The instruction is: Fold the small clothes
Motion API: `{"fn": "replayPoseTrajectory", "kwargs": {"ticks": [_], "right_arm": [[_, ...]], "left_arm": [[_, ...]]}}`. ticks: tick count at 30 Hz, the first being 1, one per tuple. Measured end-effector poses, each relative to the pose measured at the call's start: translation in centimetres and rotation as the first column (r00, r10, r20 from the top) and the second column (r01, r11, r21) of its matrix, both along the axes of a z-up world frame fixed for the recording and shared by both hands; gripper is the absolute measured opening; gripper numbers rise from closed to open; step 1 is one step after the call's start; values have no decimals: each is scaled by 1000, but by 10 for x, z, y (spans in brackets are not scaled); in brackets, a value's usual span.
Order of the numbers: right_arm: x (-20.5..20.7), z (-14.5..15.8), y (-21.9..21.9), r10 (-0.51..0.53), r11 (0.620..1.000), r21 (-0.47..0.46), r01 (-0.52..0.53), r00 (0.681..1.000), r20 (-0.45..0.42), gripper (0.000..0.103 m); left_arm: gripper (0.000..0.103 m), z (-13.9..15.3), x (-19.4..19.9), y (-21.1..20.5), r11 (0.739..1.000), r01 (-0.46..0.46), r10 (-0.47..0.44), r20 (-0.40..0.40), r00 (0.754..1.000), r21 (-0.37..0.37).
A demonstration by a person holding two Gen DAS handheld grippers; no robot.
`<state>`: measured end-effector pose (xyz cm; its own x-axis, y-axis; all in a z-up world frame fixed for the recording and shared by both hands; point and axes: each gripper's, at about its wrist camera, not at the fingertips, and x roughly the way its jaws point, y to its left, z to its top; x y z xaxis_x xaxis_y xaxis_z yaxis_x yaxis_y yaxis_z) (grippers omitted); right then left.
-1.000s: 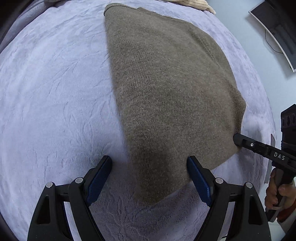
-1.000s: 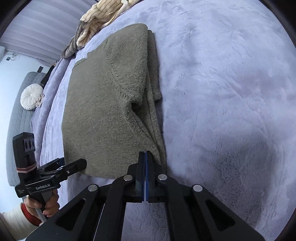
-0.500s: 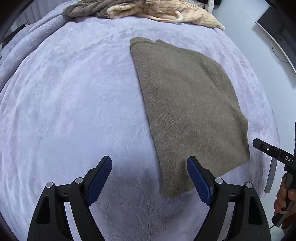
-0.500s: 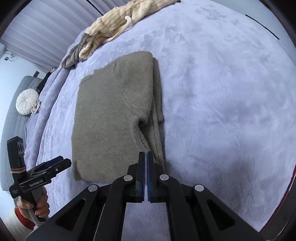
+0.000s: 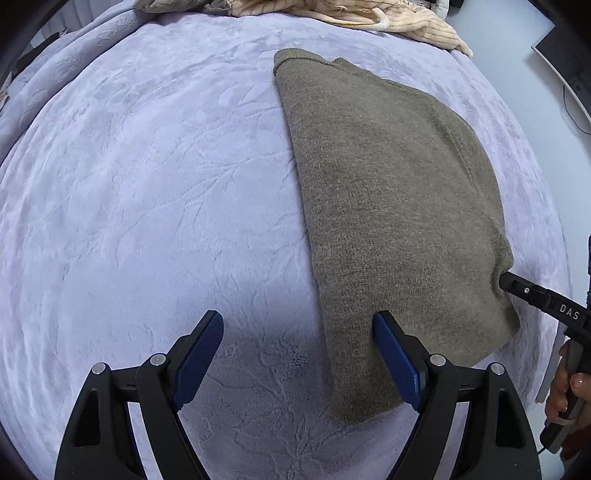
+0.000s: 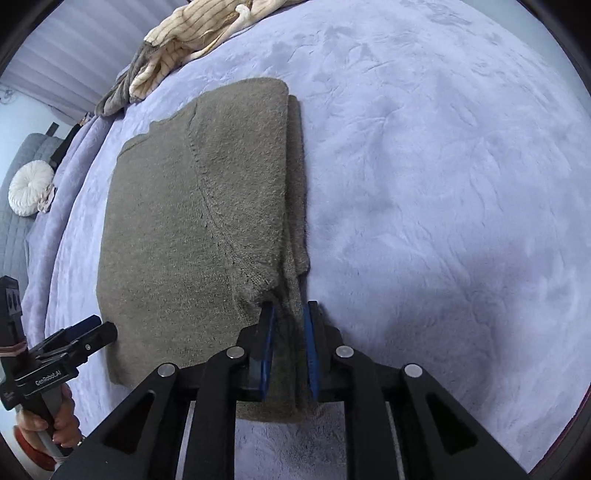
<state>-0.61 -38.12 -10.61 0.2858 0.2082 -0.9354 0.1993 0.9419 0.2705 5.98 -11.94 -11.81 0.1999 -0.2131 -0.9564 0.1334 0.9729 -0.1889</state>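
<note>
A folded olive-brown knit sweater (image 5: 391, 206) lies flat on the lavender bedspread (image 5: 147, 184); it also shows in the right wrist view (image 6: 192, 229). My left gripper (image 5: 297, 356) is open, low over the sweater's near left corner, its right finger over the knit. My right gripper (image 6: 288, 325) is part open, its two blue pads astride the sweater's near right corner, with knit between them. Its tip touches the sweater's right edge in the left wrist view (image 5: 517, 288).
A pile of cream striped and grey clothes (image 5: 332, 11) lies at the far edge of the bed, also seen in the right wrist view (image 6: 192, 40). A white round cushion (image 6: 31, 188) sits on grey furniture at left. A dark monitor (image 5: 569, 62) stands at right.
Both grippers drew back from the sweater, then came down close to it again. My right gripper, shut before, has opened around the sweater's near right corner.
</note>
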Motion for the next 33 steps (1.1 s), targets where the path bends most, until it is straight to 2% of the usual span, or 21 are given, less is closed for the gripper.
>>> {"fn": "replayPoseTrajectory", "kwargs": {"ticks": [1,2,4,5,6,8,9,10,14,19,22,24,27,33], "right_arm": [[-2,4,-3,-9,1000,8,9,1000,10,16],[-4,10,-7,-20,999,51,19,999,30,22],[-8,21,-13,-39,989,142,29,997,67,38],[-8,22,-13,-32,985,174,19,997,72,53],[-7,22,-11,-22,979,205,6,997,75,55],[-1,14,-7,5,976,219,-15,999,47,53],[3,8,-3,13,976,216,-20,999,30,25],[6,3,-1,20,977,213,-23,1000,18,7],[8,1,-9,-24,985,170,20,1000,19,7],[-1,-22,-24,-63,976,207,66,998,-20,7],[-3,-17,-25,-78,976,201,81,997,-24,11],[-6,-12,-24,-88,978,184,93,995,-37,18],[-12,-4,-26,-102,976,188,107,994,-37,21],[-16,10,-28,-114,984,132,118,993,-33,23]], "left_arm": [[84,0,1,-1,1000,0,0,0,1000,-1],[84,1,1,-1,1000,0,0,-1,1000,-3],[84,2,0,-4,1000,-3,3,-1,1000,-2],[84,3,-1,-3,1000,-3,3,0,1000,-2],[84,3,-2,-2,1000,-3,3,1,1000,0],[84,3,-2,-2,1000,0,0,2,1000,3],[84,3,0,-4,1000,0,0,2,1000,4],[84,3,0,-3,1000,-2,2,1,1000,5],[84,1,-2,-5,1000,-1,1,0,1000,-2],[84,-1,-3,-6,1000,-3,3,-8,1000,3],[84,-1,-3,-7,1000,3,-3,-3,1000,7],[84,-1,-2,-6,1000,-1,1,-8,1000,2],[84,0,-2,-6,1000,0,0,-7,1000,3],[84,-1,-2,-5,1000,0,0,-6,1000,0]]}}
